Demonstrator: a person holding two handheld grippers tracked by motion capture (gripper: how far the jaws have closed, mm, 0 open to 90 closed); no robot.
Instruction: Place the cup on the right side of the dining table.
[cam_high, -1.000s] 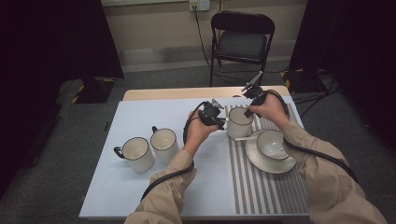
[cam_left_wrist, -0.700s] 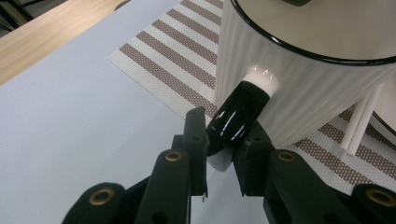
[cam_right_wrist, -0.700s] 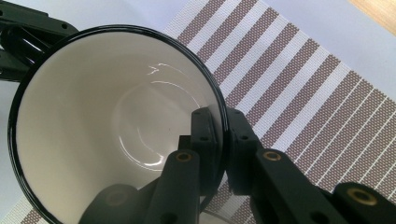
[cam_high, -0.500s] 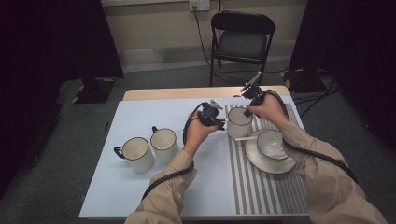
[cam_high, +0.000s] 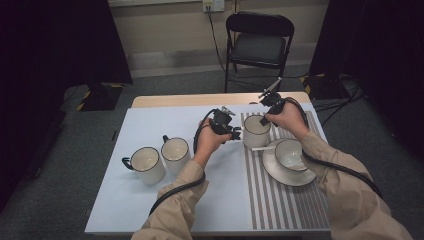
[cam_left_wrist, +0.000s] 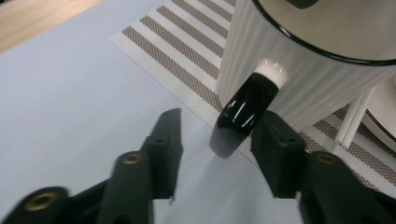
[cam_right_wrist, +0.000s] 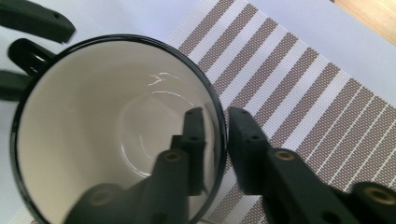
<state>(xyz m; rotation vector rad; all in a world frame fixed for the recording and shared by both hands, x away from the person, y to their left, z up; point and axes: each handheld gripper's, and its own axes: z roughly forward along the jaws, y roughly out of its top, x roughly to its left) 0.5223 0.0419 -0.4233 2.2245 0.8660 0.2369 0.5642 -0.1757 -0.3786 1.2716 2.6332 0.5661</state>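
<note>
Now we hold the left gripper (cam_high: 235, 131) just beside the near-left side of the mug (cam_high: 256, 131), which stands on the near-left part of the striped mat (cam_high: 280, 200). In the left gripper view (cam_left_wrist: 217, 135) our jaws stand apart, having just been opening; the black handle (cam_left_wrist: 245, 109) of the mug lies between them. One jaw sits right against the handle, though we cannot tell whether it presses; the other stands well clear of it, so we have no clamp on it. The ribbed white wall of the mug (cam_left_wrist: 299, 70) rises just beyond the jaw tips.

From the far side we bring the right gripper (cam_high: 263, 120) down over the rim. In the right gripper view (cam_right_wrist: 215, 133) one jaw hangs inside the mug (cam_right_wrist: 116, 126) and the other outside it, with the black rim passing between them. These jaws too have just been opening, and the gap is narrow; whether the pads touch the wall we cannot tell.

Just to the right of the mug, a cup (cam_high: 291, 154) sits on a saucer (cam_high: 280, 175) on the same mat. Two more mugs (cam_high: 161, 159) stand on the pale blue cloth (cam_high: 150, 125) to the left, well apart from both grippers. Beyond the table a folding chair (cam_high: 258, 45) stands against the wall.
</note>
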